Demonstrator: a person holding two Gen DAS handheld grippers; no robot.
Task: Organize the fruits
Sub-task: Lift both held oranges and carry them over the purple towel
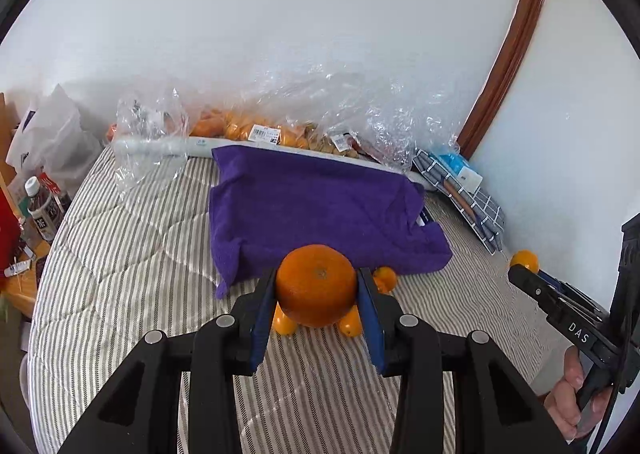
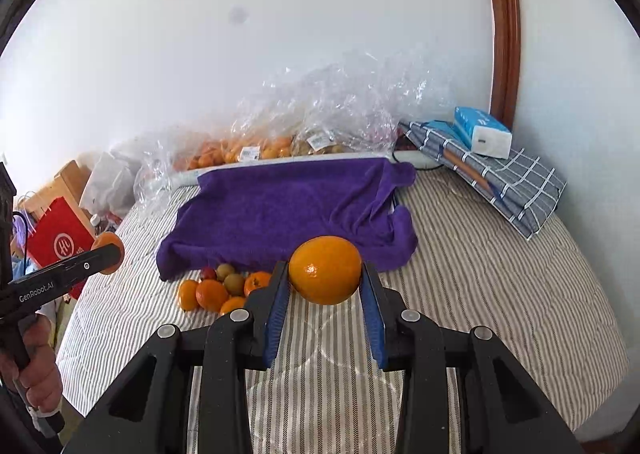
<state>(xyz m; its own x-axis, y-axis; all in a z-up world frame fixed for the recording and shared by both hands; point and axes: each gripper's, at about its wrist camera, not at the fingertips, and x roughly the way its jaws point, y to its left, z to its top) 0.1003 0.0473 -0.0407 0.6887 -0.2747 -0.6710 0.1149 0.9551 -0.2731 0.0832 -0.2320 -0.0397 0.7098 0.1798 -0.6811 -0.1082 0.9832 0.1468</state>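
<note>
Two oranges up at once. Left gripper clamps darker orange above fruit pile by towel's near edge. Right gripper grips paler orange, lifted over bed, right of pile. Step, likely: carrying fruit to sort. Next: pick drop spots, lower, ease jaws apart. Purple towel mid-bed; bagged fruit along white wall.

Fruit on the bed

A fruit pile lies before the towel; bagged fruit sits behind it, by the wall.
</note>
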